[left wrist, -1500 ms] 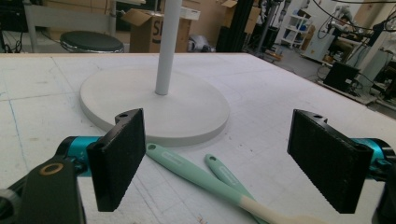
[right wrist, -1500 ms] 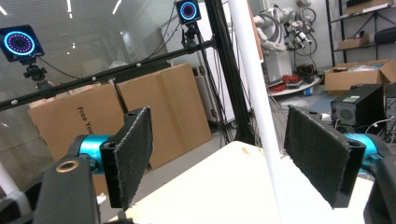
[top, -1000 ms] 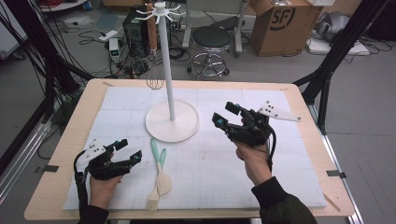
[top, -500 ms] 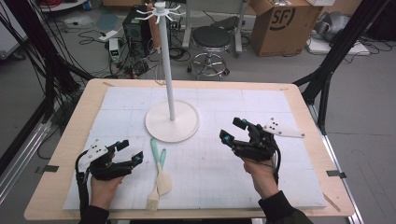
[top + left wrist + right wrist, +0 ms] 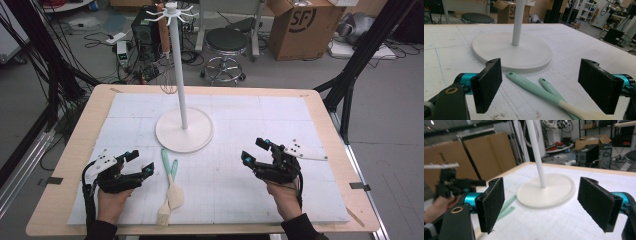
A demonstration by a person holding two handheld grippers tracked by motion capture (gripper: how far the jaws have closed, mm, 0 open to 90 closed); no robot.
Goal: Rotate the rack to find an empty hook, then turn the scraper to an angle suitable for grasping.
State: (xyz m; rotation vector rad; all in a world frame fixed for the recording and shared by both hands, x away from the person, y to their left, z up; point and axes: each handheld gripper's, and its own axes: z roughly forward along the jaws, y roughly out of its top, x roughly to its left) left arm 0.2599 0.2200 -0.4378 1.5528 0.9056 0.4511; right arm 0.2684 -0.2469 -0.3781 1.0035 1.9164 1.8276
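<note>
In the left gripper view, the two teal-handled spatulas [image 5: 537, 91] between the tongs run off the bottom edge, blades unseen. In the right gripper view, they [image 5: 507, 206] are blurred streaks beside the left jaw, and the far tongs [image 5: 454, 185] are smeared. The stand's pole [image 5: 517, 22] is cut off above.

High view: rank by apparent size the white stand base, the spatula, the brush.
1. White stand base, clearly largest.
2. Spatula and brush: similar length, lying side by side; too close to rank.

A lab: cable-strewn floor [image 5: 100, 35], computer tower [image 5: 145, 27], cardboard box [image 5: 300, 25], black rig frames [image 5: 360, 65].
</note>
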